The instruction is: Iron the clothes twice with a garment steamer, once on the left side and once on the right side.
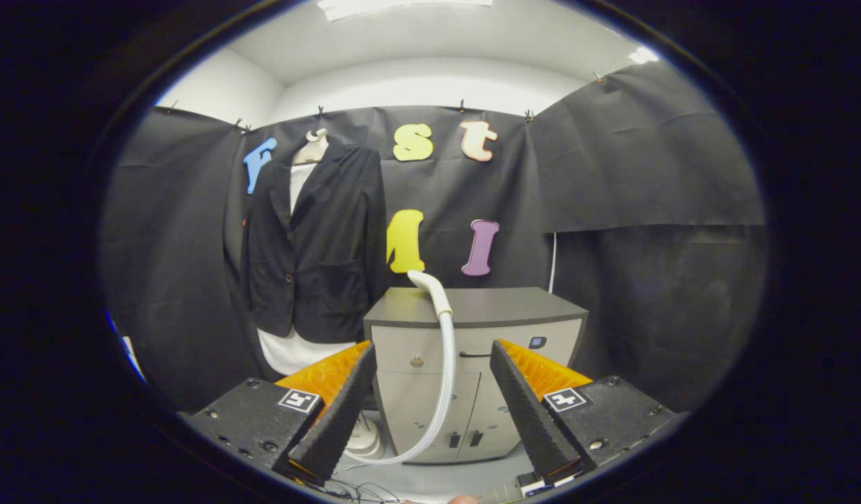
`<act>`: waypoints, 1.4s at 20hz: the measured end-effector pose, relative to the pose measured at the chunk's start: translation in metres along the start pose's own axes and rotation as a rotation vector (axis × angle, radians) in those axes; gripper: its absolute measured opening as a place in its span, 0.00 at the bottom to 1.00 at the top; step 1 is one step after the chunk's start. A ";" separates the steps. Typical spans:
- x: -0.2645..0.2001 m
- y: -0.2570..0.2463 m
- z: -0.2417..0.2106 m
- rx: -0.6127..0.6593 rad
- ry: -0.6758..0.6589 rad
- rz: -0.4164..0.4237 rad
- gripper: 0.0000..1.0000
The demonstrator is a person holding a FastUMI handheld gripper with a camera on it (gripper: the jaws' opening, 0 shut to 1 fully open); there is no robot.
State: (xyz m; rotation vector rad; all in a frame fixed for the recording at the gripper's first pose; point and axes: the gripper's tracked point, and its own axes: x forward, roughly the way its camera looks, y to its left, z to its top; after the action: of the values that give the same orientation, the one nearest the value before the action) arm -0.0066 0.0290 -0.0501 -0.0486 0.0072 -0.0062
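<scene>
Your fingers (430,392) stand wide and hold nothing, so go forward to the steamer (434,297) lying on the cabinet (514,308) ahead, close on its white handle squarely, and only then turn left to the jacket (318,245) hanging on the wall.

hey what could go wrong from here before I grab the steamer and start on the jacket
The gripper is open and holds nothing; the steamer head rests on the cabinet, well beyond the fingers.

1. The hose droops down the cabinet front, so a lift may drag or snag it.
2. A poor grip on the rounded head may let it slip off the cabinet.
3. The jacket hangs freely beside the cabinet and may swing when pressed.
</scene>
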 end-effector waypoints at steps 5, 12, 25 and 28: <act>0.004 0.007 -0.004 0.014 0.026 0.013 1.00; 0.026 0.018 0.012 0.026 0.055 -0.004 1.00; 0.139 0.002 0.059 -0.014 0.208 0.005 1.00; 0.188 0.000 0.058 -0.046 0.268 0.065 1.00</act>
State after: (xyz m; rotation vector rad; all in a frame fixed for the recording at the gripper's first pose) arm 0.1822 0.0310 0.0066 -0.0936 0.2766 0.0522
